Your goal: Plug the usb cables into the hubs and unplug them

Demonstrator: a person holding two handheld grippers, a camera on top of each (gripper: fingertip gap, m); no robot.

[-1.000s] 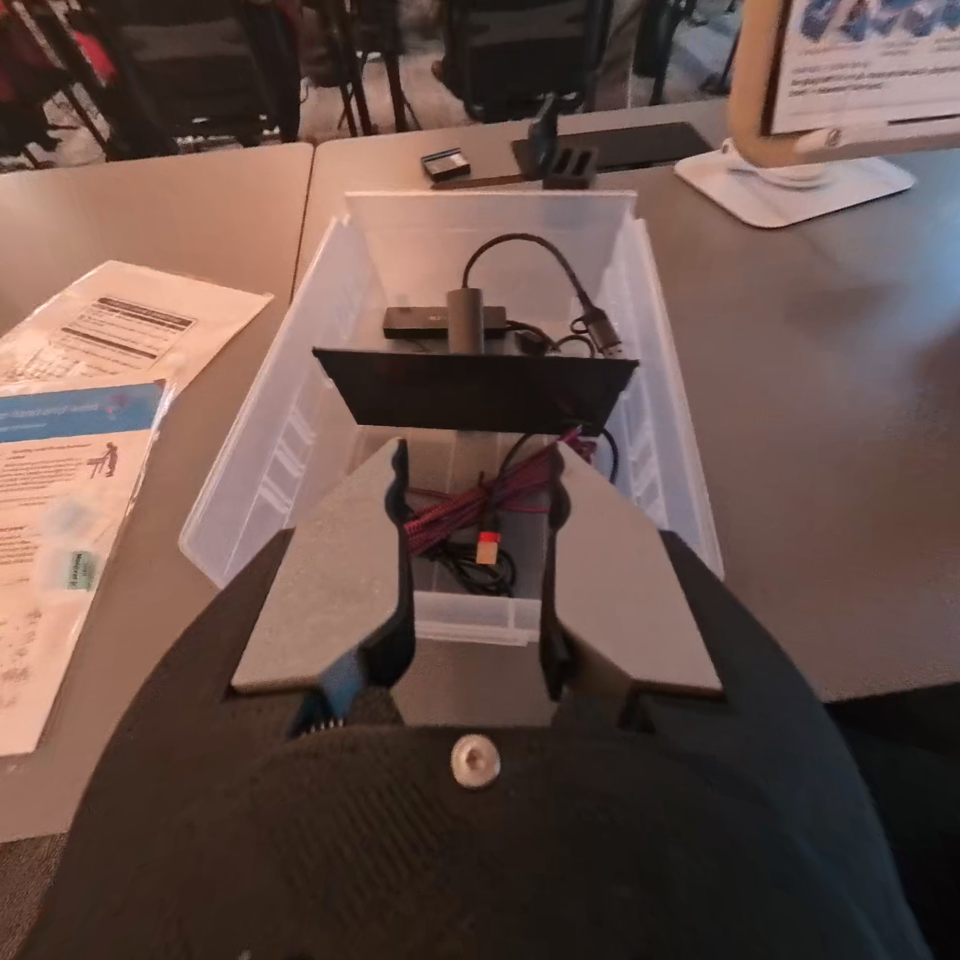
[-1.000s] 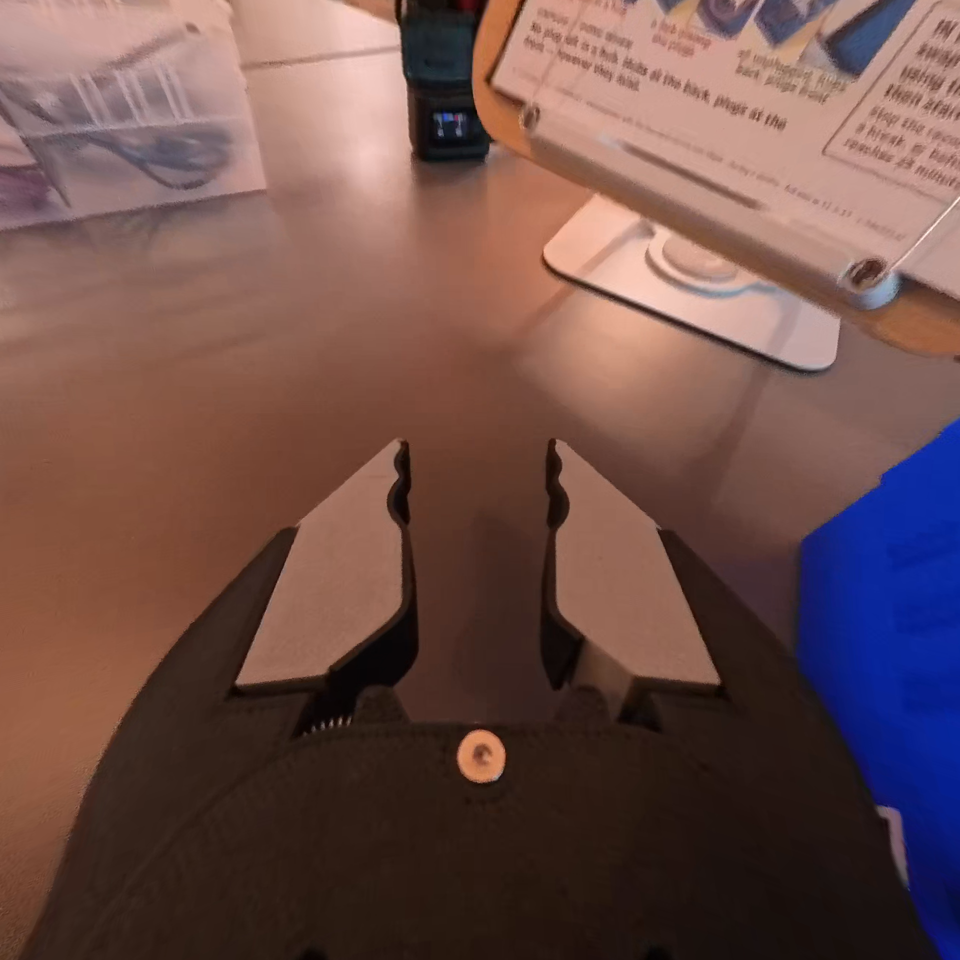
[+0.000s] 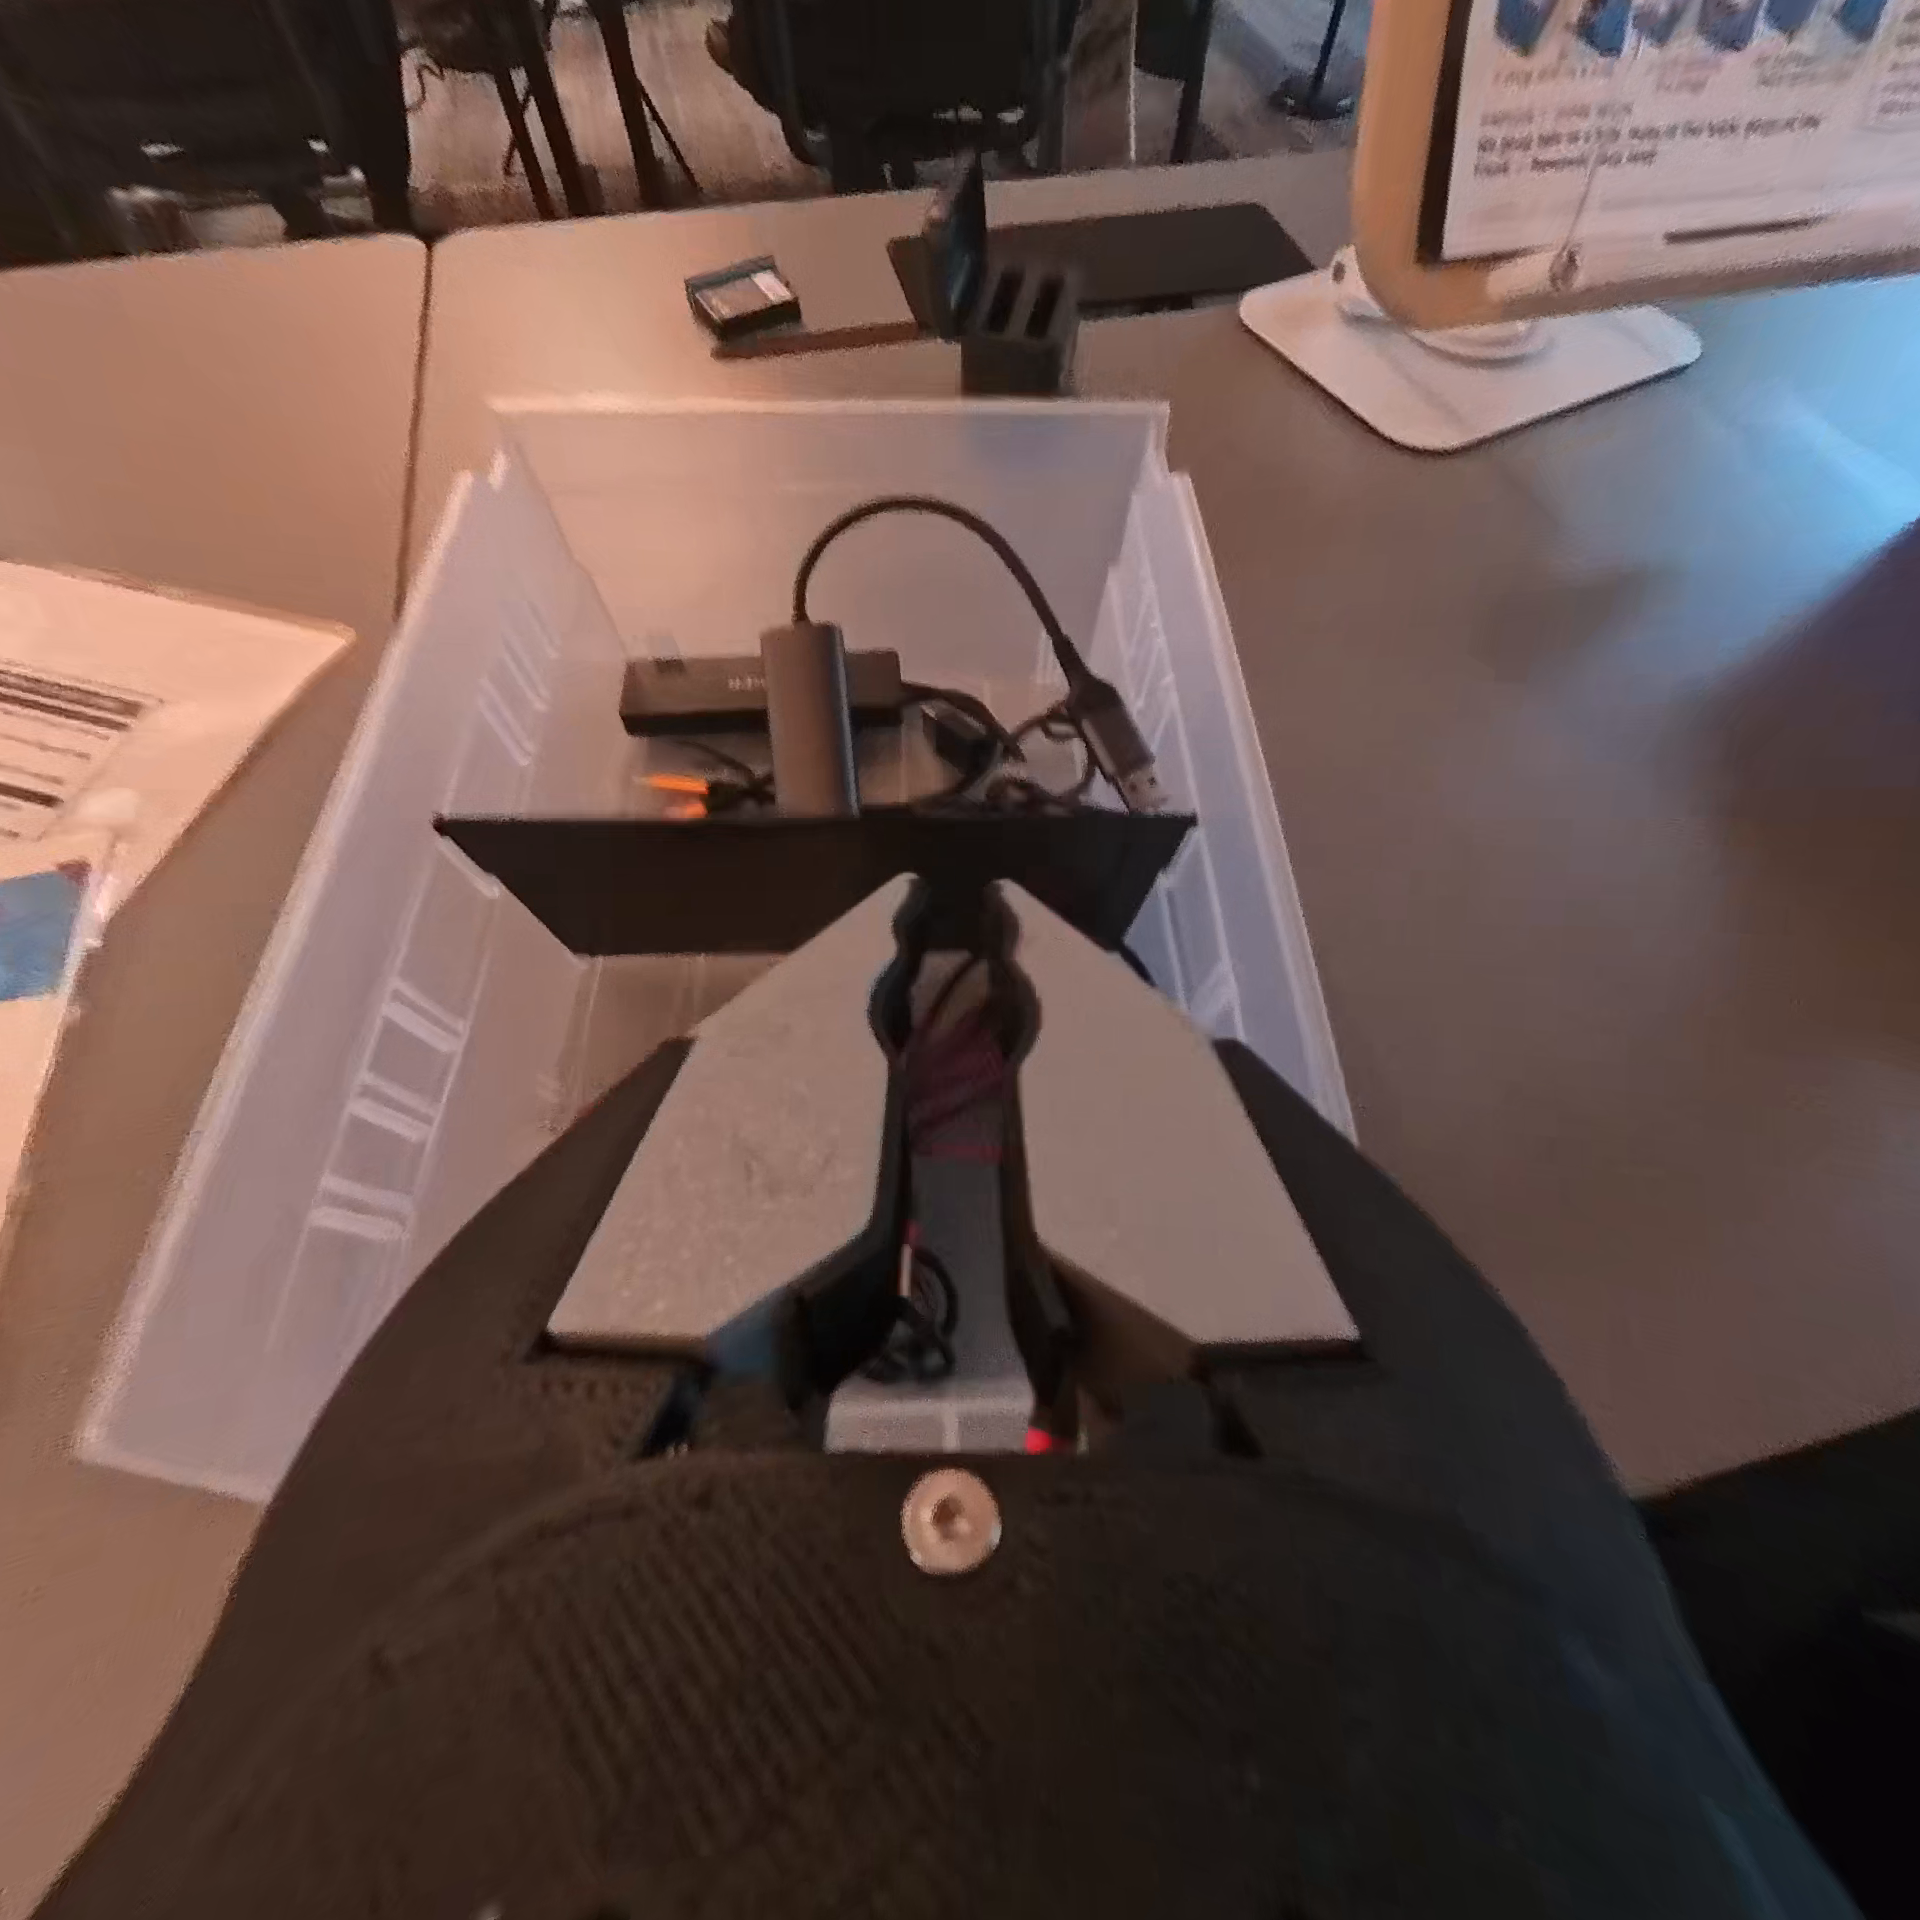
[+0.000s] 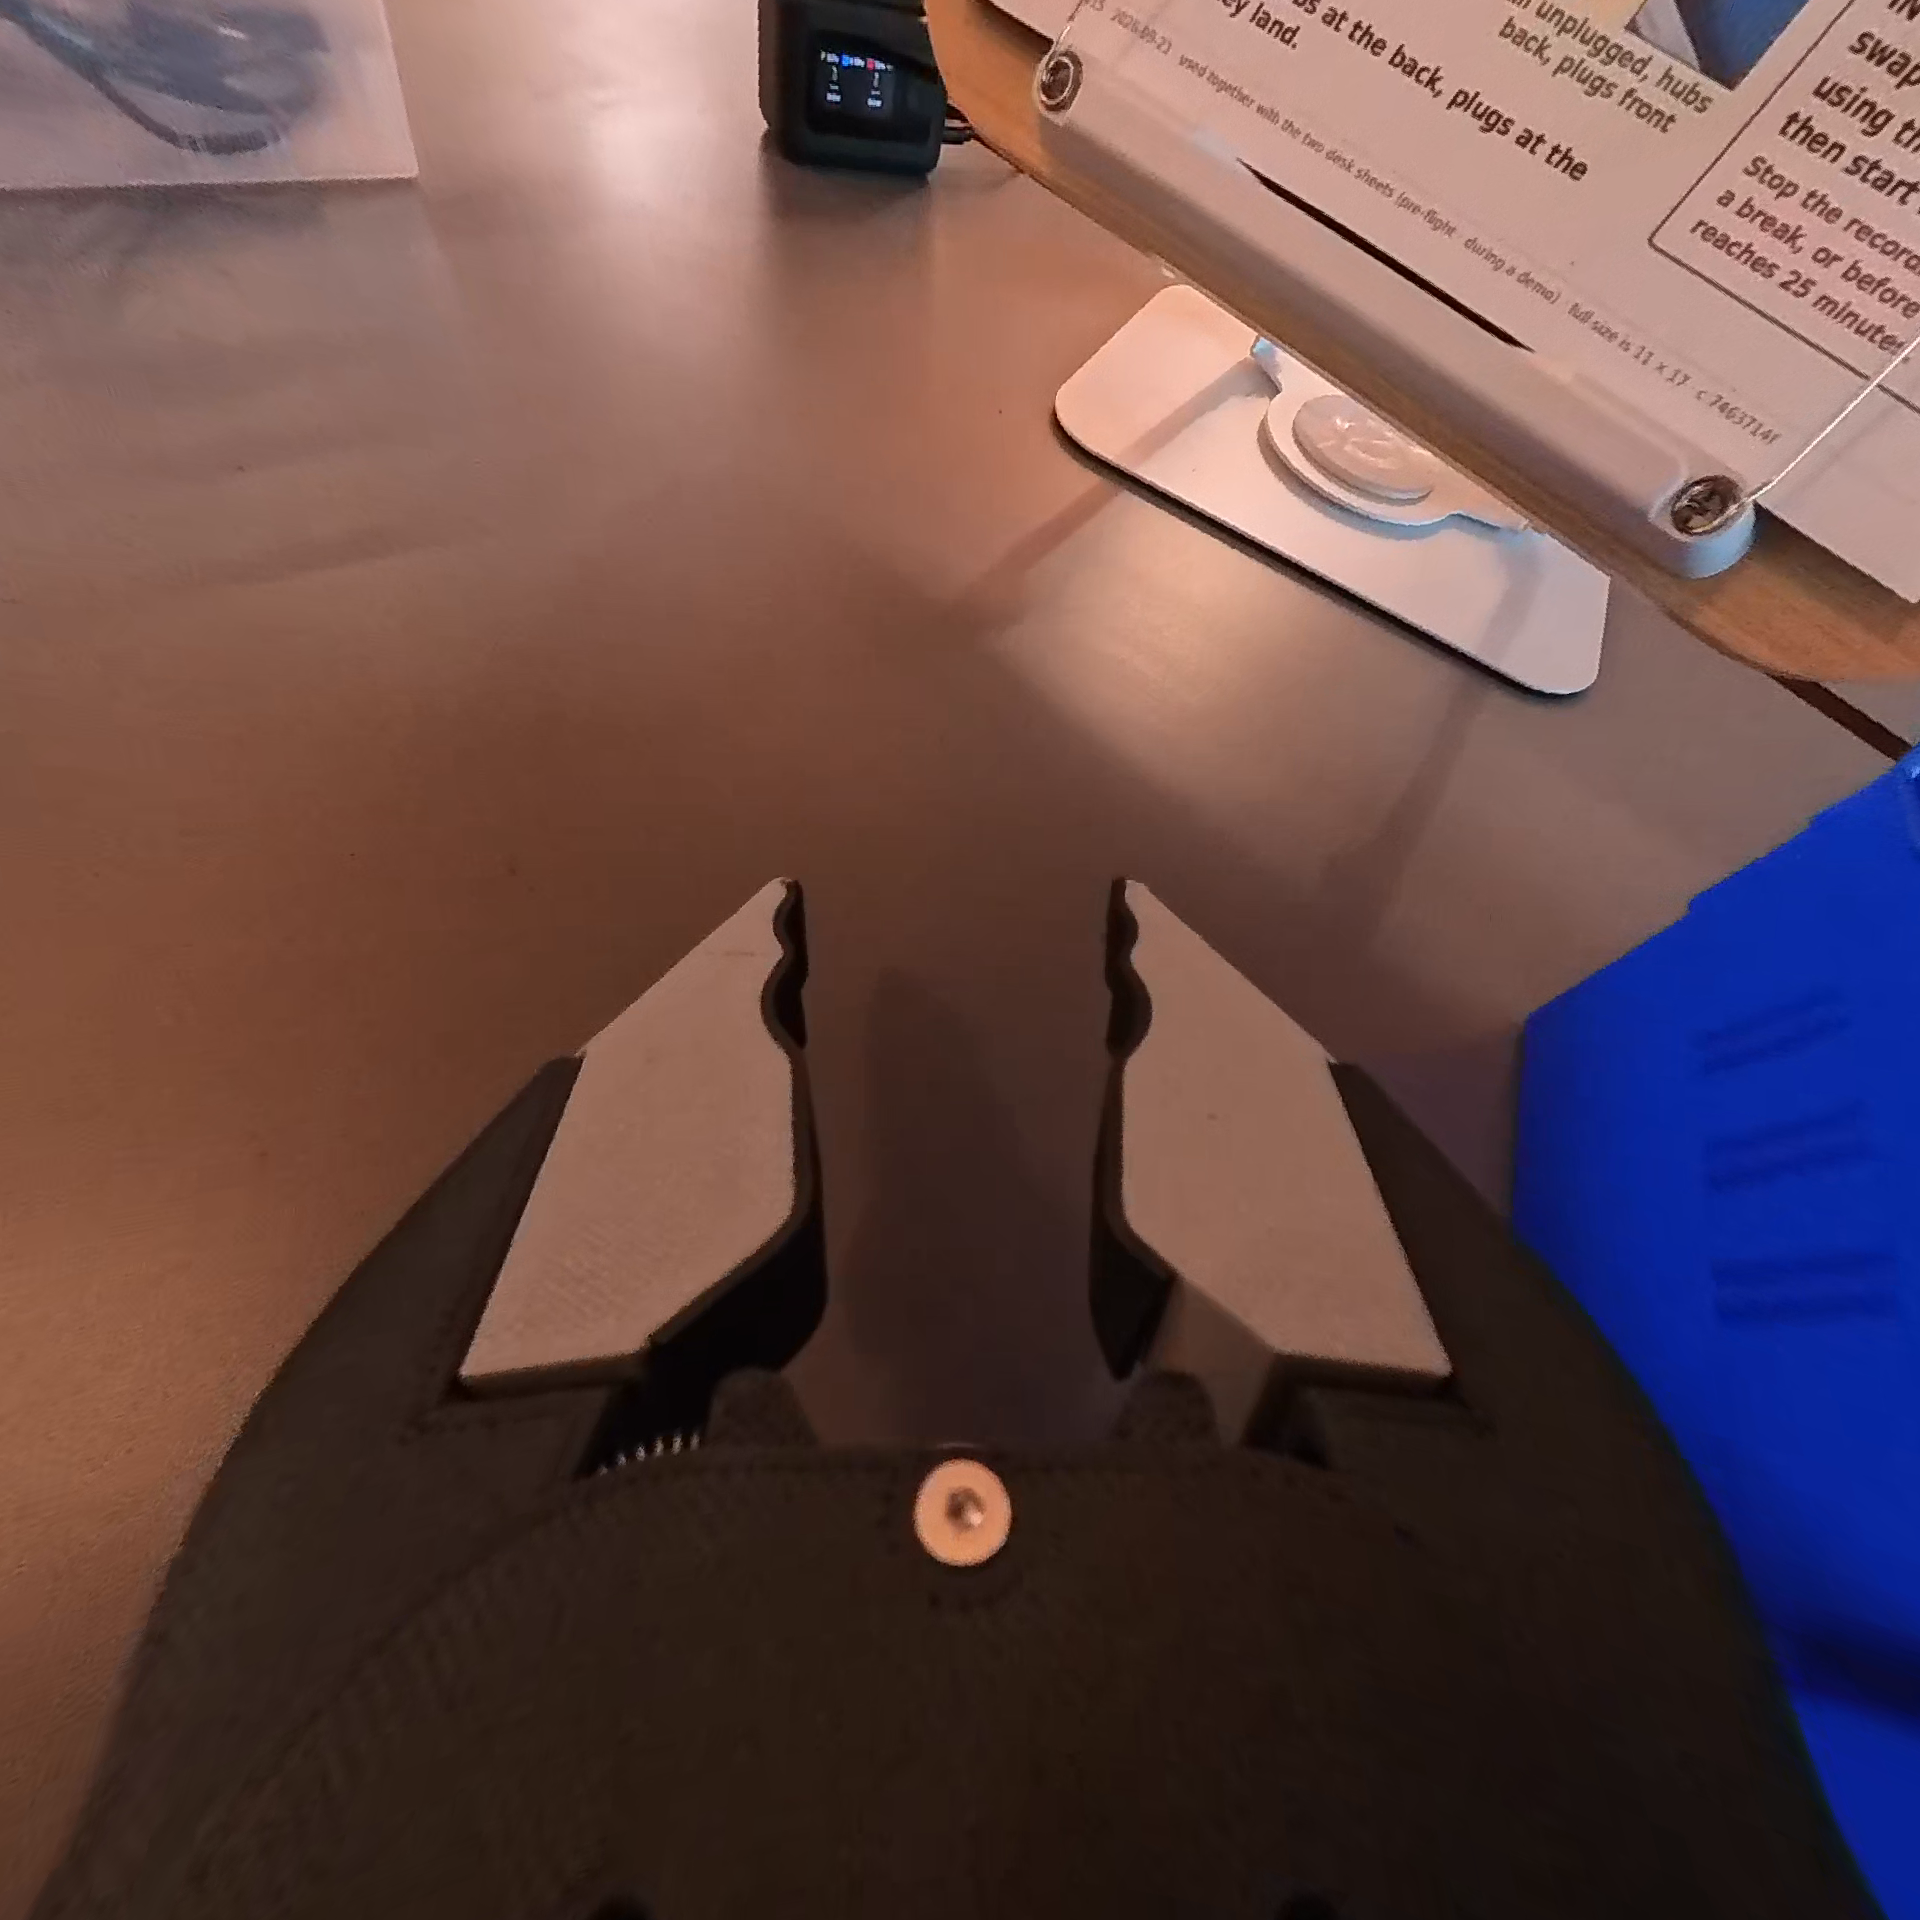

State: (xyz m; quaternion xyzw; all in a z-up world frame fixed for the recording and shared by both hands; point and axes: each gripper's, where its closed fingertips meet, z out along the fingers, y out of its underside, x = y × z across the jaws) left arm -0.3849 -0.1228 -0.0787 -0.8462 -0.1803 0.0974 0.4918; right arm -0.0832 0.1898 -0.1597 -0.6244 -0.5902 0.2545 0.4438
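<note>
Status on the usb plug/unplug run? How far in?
Done: nothing visible; the slim grey hub and flat black hub lie in the clear bin, rear compartment, no cable seen plugged. In hand: left gripper shut above the red braided cable, grasp unclear. Left: all plugging, unplugging; right gripper open over the table.

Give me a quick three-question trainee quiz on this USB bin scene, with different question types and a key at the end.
1. True or false: the grey hub lies behind the black divider in the clear bin.
2. The right gripper is: A open above the table, B shut on a plug, C inside the bin.
3. Which colour is the braided cable showing through the left gripper?
Key: 1 true; 2 A; 3 red.
</note>
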